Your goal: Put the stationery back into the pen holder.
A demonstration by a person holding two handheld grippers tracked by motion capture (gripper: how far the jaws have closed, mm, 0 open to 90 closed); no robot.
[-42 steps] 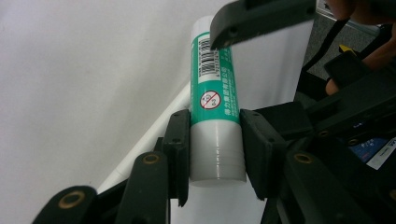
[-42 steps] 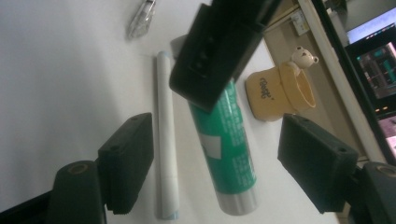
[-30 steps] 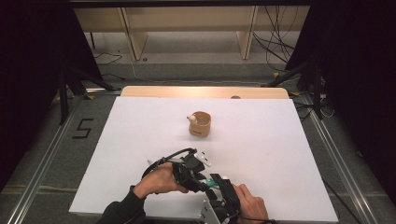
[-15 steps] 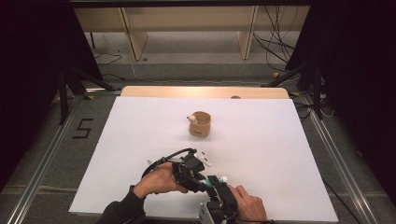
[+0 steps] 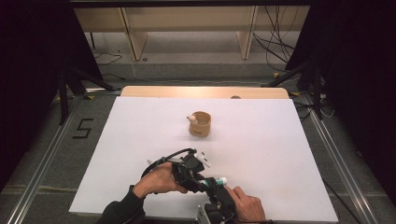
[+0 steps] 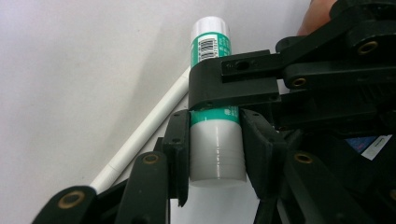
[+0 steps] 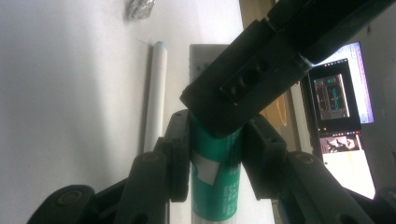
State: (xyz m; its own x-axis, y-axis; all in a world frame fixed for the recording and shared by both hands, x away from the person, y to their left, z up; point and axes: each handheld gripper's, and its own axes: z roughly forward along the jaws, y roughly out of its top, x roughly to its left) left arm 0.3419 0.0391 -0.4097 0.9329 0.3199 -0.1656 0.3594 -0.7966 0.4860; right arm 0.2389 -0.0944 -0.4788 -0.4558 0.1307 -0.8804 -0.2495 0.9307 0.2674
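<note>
A glue stick (image 6: pixel 217 149) with a green label and a pale grey end lies between both grippers near the table's front edge. My left gripper (image 6: pixel 215 121) is shut on its grey end. My right gripper (image 7: pixel 215 126) has just been closing, and its pads now press on the stick's green body (image 7: pixel 215 186). In the high view the left gripper (image 5: pixel 203 182) comes in from the left, the right gripper (image 5: pixel 215 187) from below, and the glue stick's (image 5: pixel 219 180) white tip points right. A hand holds each gripper.
A white pen (image 6: pixel 149 126) lies on the white table (image 5: pixel 261 140) beside the glue stick. A small wooden cup (image 5: pixel 200 124) holding a white thing stands mid-table. A crumpled foil scrap (image 7: pixel 140 7) lies farther off. A lit screen (image 7: pixel 336 93) shows past the table edge.
Both hands stay in place over the front edge. In the high view the right gripper sits slightly closer around the glue stick than before.
</note>
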